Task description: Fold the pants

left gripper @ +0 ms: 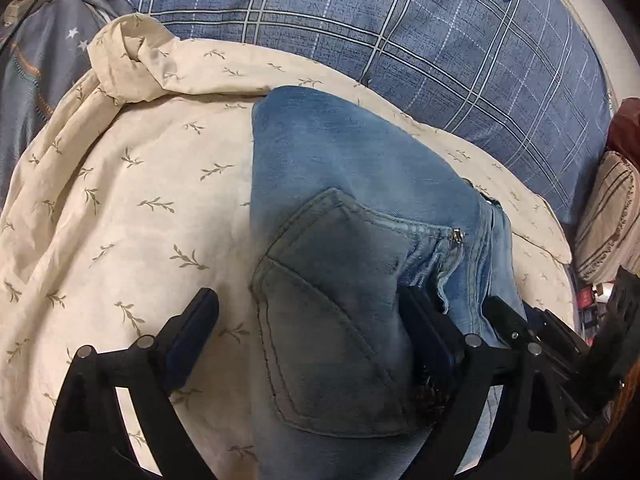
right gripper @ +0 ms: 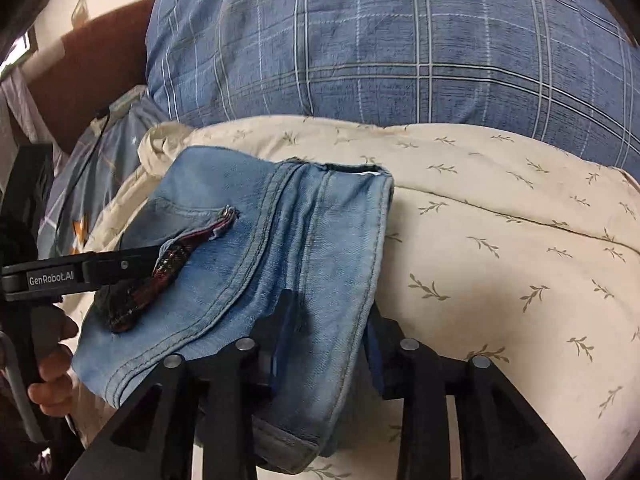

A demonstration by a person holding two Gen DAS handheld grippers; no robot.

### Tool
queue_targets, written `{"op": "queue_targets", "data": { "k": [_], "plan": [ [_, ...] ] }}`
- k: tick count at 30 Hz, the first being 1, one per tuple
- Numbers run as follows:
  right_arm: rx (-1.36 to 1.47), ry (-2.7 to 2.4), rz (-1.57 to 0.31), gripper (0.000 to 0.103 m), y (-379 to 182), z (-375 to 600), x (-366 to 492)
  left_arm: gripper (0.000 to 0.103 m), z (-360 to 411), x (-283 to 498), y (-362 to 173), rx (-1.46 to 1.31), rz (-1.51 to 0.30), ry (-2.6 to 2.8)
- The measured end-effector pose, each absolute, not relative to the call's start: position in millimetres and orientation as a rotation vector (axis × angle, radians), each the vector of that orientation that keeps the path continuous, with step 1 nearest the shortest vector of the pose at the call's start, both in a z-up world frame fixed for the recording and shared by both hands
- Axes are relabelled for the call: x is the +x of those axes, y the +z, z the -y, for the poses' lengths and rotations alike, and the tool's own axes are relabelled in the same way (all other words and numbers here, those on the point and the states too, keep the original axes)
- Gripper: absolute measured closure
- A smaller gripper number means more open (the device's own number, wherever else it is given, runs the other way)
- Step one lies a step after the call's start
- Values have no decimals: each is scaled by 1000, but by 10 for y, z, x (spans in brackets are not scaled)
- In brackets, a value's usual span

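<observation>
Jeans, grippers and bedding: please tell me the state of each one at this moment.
Jeans: folded into a compact stack, lying on the sheet.
Left gripper: open wide, straddling the jeans, pads not pressing.
Right gripper: shut on the jeans' edge.
Cream leaf-print sheet: spread out, far corner rumpled.
Blue plaid quilt: bunched up behind the sheet.

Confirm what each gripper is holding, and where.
Right gripper pinches the jeans at the right edge of the folded stack. Left gripper holds nothing: jaws wide open over the back pocket.
</observation>
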State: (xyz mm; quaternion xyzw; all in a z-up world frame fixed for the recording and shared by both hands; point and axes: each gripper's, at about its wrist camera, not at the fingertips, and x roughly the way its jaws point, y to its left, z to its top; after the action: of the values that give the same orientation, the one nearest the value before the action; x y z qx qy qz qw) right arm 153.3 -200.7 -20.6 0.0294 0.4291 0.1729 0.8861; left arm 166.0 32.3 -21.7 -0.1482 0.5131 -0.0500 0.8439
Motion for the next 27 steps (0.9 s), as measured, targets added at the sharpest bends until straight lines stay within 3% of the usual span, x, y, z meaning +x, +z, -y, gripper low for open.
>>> {"op": "queue_targets", "data": {
  "k": [6,8,10,15,20,27],
  "plan": [
    [177,341,-869,63,30,2103,1390,10,-323,1461,85,-246,-993,-49],
    [185,306,-868,51,114,2125,1301,10,-330,1358,210,-225,-953,-38],
    [176,252,-864,29,204,2144,1170,10,-344,1201,316,-216,-922,-31],
    [122,116,-851,2,433,2188,764,10,-324,892,442,-180,-879,1],
    [59,6,-894,0,528,2229,409,10,-258,609,464,-152,-872,39],
    [48,-2,-793,0,500,2262,-131,10,-116,70,526,-71,-769,64]
  ]
}}
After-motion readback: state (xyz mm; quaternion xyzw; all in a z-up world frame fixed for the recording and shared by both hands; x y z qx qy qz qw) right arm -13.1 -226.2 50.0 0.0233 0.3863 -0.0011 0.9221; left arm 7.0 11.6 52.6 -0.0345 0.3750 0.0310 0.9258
